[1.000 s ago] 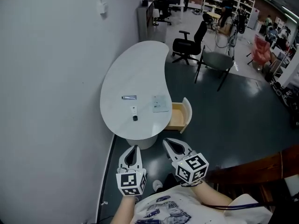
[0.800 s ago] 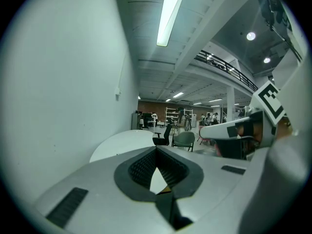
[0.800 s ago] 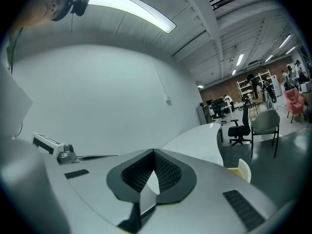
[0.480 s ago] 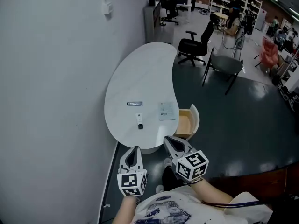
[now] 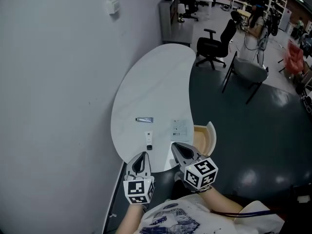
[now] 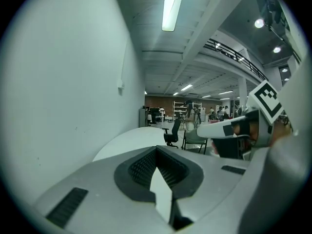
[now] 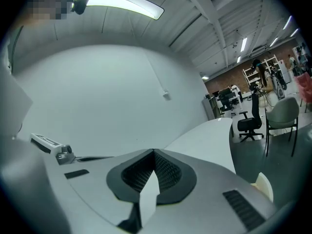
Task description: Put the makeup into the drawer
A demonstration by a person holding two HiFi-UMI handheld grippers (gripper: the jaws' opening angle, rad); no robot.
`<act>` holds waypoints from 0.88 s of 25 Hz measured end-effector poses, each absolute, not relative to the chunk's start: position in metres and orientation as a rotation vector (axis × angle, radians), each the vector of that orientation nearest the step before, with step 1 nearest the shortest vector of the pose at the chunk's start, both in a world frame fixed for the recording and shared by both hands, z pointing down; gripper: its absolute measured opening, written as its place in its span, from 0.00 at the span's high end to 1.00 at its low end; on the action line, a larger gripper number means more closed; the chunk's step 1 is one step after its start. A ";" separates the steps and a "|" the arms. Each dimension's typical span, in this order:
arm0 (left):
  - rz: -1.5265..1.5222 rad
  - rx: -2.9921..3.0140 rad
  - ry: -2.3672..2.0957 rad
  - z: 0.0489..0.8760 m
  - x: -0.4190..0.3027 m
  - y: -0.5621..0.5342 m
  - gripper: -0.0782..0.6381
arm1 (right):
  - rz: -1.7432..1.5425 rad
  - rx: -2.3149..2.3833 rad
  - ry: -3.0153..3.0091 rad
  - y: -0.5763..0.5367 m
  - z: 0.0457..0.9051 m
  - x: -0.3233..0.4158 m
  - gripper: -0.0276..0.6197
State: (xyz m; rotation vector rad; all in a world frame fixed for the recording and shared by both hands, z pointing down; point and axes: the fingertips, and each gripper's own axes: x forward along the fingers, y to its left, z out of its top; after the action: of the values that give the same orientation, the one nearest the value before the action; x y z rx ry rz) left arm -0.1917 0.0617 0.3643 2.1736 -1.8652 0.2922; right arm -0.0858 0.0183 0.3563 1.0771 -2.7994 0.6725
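Against the grey wall, the white kidney-shaped table (image 5: 146, 82) sits closer than a second ago, so picking can start. Both the left gripper (image 5: 142, 155) and the right gripper (image 5: 175, 146) hover at its near edge, clenched on nothing. Makeup lies on top beside the open wooden drawer (image 5: 204, 136): a small grey tube (image 5: 144, 119), a black-capped white tube (image 5: 149, 140), a flat pale packet (image 5: 180, 127)

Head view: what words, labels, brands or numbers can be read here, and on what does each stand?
None can be read.
Flat packet on the table: print too small.
Grey tube, dark-capped tube: no legible label.
Shirt: blurred graphic only.
Marker cubes: black-and-white squares, no letters.
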 end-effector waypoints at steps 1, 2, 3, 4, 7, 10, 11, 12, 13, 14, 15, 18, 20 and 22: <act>0.294 2.164 -1.871 0.366 -0.191 0.051 0.82 | 0.676 1.061 -2.799 0.008 0.359 -0.085 0.93; 0.298 2.157 -1.877 0.367 -0.190 0.041 0.82 | 0.680 1.046 -2.799 -0.003 0.361 -0.085 0.93; 0.303 2.151 -1.884 0.368 -0.189 0.031 0.82 | 0.683 1.032 -2.799 -0.013 0.364 -0.085 0.93; 0.308 2.144 -1.892 0.369 -0.189 0.022 0.82 | 0.687 1.018 -2.800 -0.023 0.366 -0.086 0.93; 0.316 2.115 -1.914 0.371 -0.190 -0.002 0.82 | 0.698 0.975 -2.800 -0.048 0.372 -0.087 0.93; 0.320 2.083 -1.941 0.374 -0.193 -0.018 0.82 | 0.708 0.927 -2.799 -0.066 0.379 -0.090 0.93; 0.321 2.072 -1.949 0.375 -0.194 -0.022 0.82 | 0.710 0.913 -2.799 -0.071 0.382 -0.092 0.93; 0.323 2.061 -1.955 0.377 -0.196 -0.025 0.82 | 0.713 0.903 -2.797 -0.076 0.384 -0.093 0.93; 0.326 2.052 -1.958 0.379 -0.198 -0.029 0.82 | 0.717 0.895 -2.795 -0.081 0.386 -0.095 0.93; 0.330 2.045 -1.960 0.381 -0.200 -0.032 0.82 | 0.721 0.890 -2.794 -0.085 0.388 -0.097 0.93; 0.335 2.040 -1.960 0.383 -0.201 -0.035 0.82 | 0.724 0.885 -2.792 -0.088 0.390 -0.099 0.93; 0.345 2.027 -1.961 0.388 -0.205 -0.042 0.82 | 0.732 0.866 -2.782 -0.095 0.396 -0.103 0.93; 0.348 2.021 -1.959 0.391 -0.208 -0.047 0.82 | 0.735 0.857 -2.772 -0.099 0.400 -0.107 0.93; 0.350 2.017 -1.954 0.394 -0.212 -0.052 0.82 | 0.740 0.854 -2.760 -0.103 0.403 -0.112 0.93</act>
State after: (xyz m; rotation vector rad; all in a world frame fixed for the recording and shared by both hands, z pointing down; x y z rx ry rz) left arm -0.2124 -0.0521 0.3937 2.0168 -1.9539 0.3495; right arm -0.1118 -0.1029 0.4034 0.8535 -2.7601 0.7398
